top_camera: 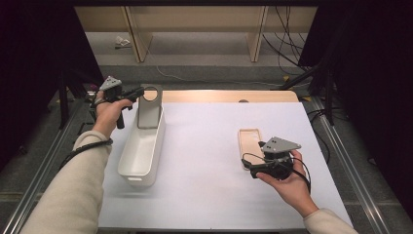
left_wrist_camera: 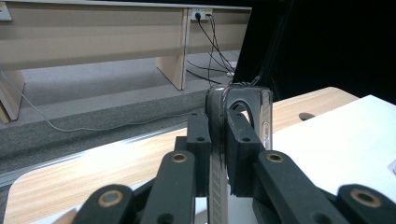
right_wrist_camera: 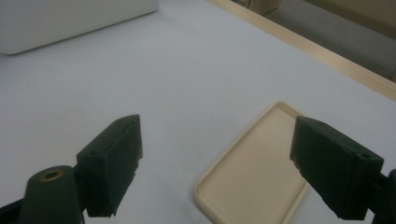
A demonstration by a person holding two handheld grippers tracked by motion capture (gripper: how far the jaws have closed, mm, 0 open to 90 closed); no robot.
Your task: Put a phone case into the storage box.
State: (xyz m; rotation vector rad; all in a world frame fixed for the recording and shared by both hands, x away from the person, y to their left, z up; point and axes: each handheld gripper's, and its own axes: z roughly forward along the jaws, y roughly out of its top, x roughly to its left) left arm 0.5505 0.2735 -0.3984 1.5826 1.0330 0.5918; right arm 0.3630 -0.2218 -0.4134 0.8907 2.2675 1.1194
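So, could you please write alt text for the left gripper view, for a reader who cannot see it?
The left gripper has its two black jaws shut on the thin edge of an upright grey phone with a camera ring. Behind it lie the wooden table edge, a white mat and grey floor.

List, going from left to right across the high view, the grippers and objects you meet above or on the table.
left gripper → white bin → beige phone case → right gripper
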